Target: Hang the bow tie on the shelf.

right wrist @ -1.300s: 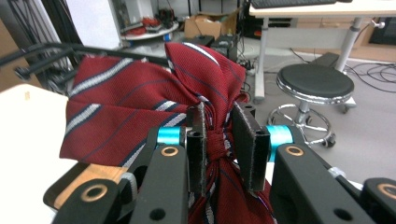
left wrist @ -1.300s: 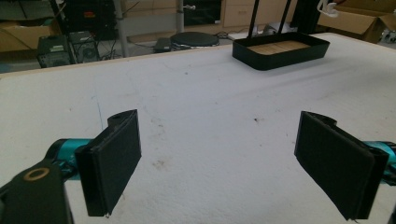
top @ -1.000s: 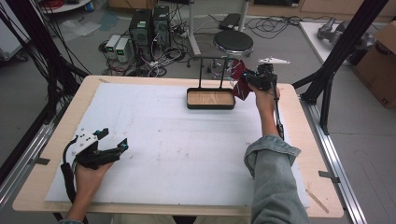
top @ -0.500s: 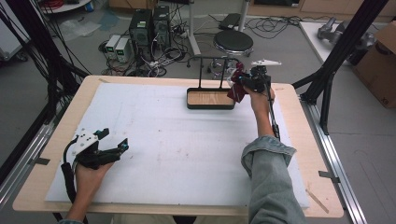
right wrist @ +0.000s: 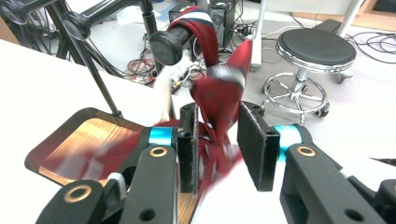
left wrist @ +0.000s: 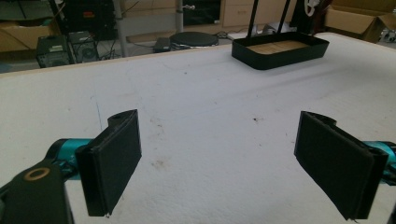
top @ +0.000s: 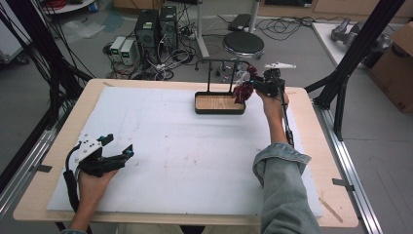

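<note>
- Right gripper (right wrist: 217,144), low centre of its own view: jaws just parting, red striped necktie (right wrist: 219,88) loose between the pads.
- Necktie draped over black rack bar (right wrist: 180,39), upper centre, above wooden-floored tray (right wrist: 60,144).
- Left gripper (top: 114,153), lower left in high view: spread wide, empty.

even, soft light; faint shadows; red tie (right wrist: 215,98) motion-blurred near the lens

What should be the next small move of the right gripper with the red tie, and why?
Probably open wider and draw back. The red striped tie already hangs over the rack bar, and the right gripper, whose jaws have just been opening, has its pads loose around the cloth.
</note>
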The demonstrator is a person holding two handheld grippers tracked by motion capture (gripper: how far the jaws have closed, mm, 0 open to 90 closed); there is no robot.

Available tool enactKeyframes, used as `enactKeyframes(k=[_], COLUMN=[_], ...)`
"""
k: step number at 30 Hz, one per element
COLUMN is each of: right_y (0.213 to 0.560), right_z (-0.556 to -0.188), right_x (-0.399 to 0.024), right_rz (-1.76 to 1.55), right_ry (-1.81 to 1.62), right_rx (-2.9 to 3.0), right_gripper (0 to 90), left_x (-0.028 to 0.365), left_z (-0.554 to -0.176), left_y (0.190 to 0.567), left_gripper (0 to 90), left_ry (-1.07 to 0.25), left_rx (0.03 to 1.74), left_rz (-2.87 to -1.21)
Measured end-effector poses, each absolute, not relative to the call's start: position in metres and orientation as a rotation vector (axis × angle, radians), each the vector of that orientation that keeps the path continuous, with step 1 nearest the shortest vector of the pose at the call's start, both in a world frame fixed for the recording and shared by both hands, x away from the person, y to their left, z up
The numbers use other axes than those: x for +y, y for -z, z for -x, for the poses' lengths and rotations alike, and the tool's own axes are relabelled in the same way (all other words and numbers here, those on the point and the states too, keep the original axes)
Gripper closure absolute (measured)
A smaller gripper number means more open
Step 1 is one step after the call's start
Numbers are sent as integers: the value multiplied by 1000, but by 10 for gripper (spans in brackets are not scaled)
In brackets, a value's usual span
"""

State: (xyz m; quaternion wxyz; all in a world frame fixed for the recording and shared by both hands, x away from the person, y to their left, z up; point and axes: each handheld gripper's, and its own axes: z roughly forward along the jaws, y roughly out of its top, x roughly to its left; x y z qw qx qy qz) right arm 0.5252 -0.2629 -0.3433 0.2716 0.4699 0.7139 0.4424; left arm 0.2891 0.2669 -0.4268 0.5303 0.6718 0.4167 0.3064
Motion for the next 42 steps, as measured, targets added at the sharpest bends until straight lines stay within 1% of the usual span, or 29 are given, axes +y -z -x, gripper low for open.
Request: enactKeyframes(k=[14, 25, 31, 32, 33, 35, 37, 38, 40, 42], right_y=[321, 293, 283, 283, 283, 283, 282, 282, 281, 279], right_z=[-506, -478, -462, -459, -452, -448, -442, -432, -428, -420], right_x=[-280, -292, -299, -301, -304, -306, -309, -311, -312, -313], right_rz=[-1247, -1205, -1187, -1175, -1176, -1181, -1204, -1174, -1171, -1172], right_ry=[-1249, -1301, -1317, -1310, -1303, -1306, -1299, -1344, -1354, -1348], right_rx=[1871, 1817, 1768, 1763, 1754, 1750, 1766, 1732, 1724, 1736], right_gripper=[617, 499, 467, 455, 413, 401, 362, 356, 344, 295], left_x=[266, 264, 264, 264, 263, 262, 261, 261, 261, 260], left_z=[-289, -290, -290, -291, -291, -291, -292, -292, -292, -292], left_y=[427, 426, 426, 427, 427, 427, 427, 427, 427, 427], left_gripper=[151, 151, 151, 150, 151, 151, 151, 151, 150, 151], left_ry=[-733, -730, -730, -732, -730, -727, -726, -726, -726, -724], left_rx=[990, 988, 987, 987, 990, 985, 985, 983, 985, 987], left_rz=[-1611, -1608, -1612, -1611, -1608, -1611, -1614, -1616, -1617, -1618])
